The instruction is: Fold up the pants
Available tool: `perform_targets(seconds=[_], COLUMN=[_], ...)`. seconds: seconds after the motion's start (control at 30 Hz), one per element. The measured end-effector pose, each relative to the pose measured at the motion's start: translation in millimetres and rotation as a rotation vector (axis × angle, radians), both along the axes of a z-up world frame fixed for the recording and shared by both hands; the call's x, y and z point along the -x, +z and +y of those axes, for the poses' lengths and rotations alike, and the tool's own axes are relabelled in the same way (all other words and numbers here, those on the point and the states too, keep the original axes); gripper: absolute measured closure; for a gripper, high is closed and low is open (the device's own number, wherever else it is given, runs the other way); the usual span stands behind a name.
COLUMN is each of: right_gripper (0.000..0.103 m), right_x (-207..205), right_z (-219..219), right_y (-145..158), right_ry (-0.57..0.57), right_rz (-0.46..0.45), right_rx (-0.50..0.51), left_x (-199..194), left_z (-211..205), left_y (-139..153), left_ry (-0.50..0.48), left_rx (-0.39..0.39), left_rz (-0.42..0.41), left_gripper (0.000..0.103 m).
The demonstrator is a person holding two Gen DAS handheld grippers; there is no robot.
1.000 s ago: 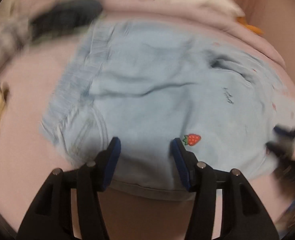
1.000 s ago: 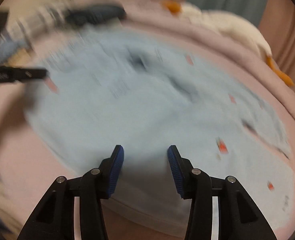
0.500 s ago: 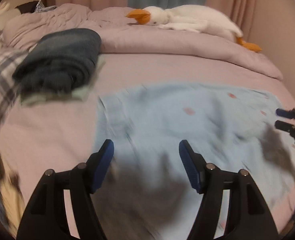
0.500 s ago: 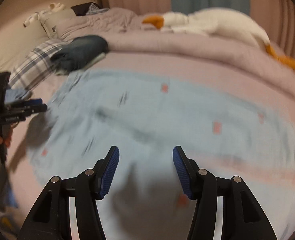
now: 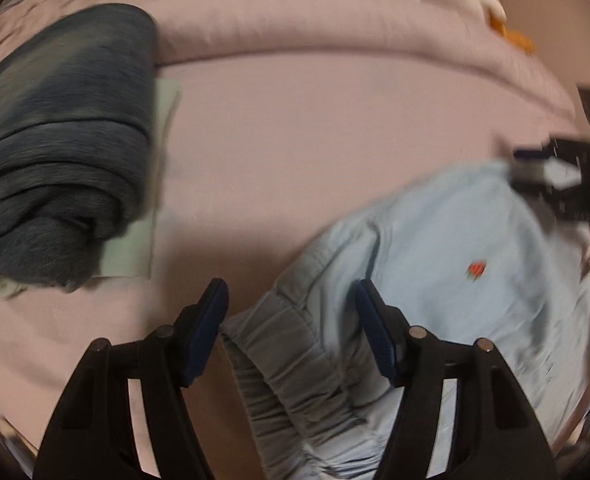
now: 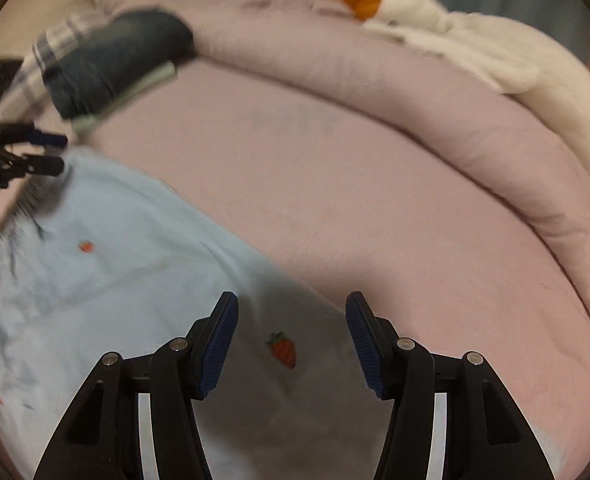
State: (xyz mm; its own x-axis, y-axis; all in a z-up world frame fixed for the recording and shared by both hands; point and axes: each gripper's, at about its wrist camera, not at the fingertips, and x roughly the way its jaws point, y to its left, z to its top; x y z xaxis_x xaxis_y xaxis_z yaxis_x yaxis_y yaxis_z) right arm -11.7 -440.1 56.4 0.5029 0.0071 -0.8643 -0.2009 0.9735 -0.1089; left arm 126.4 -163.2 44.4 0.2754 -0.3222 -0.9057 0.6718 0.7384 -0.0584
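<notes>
Light blue pants (image 5: 447, 256) with small red strawberry marks lie spread on the pink bed sheet (image 5: 315, 128). In the left wrist view my left gripper (image 5: 291, 332) is open, its jaws over the gathered elastic waistband (image 5: 283, 344). In the right wrist view my right gripper (image 6: 291, 340) is open over the far edge of the pants (image 6: 115, 272), with a strawberry mark (image 6: 283, 350) between the jaws. Each gripper shows at the edge of the other's view: the right one (image 5: 535, 168) and the left one (image 6: 47, 152).
A folded dark blue garment (image 5: 59, 148) on a pale green cloth lies at the left of the bed. A rolled pink duvet (image 6: 415, 92) runs along the back with a white goose plush (image 6: 475, 40) on it. A plaid pillow (image 6: 59, 36) is at the far left.
Both grippers have swung toward the near edge of the pants and lowered over it. The left one now sits over the waistband. Both stay open.
</notes>
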Motion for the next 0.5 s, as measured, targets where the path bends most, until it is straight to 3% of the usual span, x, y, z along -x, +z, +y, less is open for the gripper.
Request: perform_targets(seconds=[0.1, 0.13, 0.17, 0.2, 0.33, 0.4, 0.47, 0.5], right_gripper=[0.048, 0.056, 0.082, 0.09, 0.098, 0.098, 0.098, 0.098], right_x=[-5, -2, 1, 4, 13, 15, 12, 11], right_z=[-1, 1, 5, 10, 26, 21, 13, 14], right_y=[-12, -11, -9, -7, 4, 12, 3, -7], right_ry=[-0.002, 0.004, 0.019, 0.022, 0.014, -0.019, -0.042, -0.046], right_rz=[0.05, 0.042, 0.032, 0.023, -0.037, -0.08, -0.037, -0.008], right_rx=[-0.009, -0.016, -0.021, -0.008, 0.075, 0.062, 0.022, 0.035], left_x=[0, 2, 4, 5, 15, 12, 8, 9], left_z=[-3, -4, -4, -3, -5, -5, -8, -12], left_y=[-10, -8, -6, -4, 13, 5, -14, -17], left_ry=[-0.005, -0.004, 0.002, 0.022, 0.037, 0.051, 0.06, 0.057], left_rx=[-0.01, -0.001, 0.002, 0.005, 0.012, 0.018, -0.02, -0.03], left_rz=[0.038, 0.034, 0.023, 0.014, -0.083, -0.064, -0.038, -0.064], left_gripper=[0.057, 0.059, 0.061, 0.062, 0.064, 0.063, 0.06, 0.058])
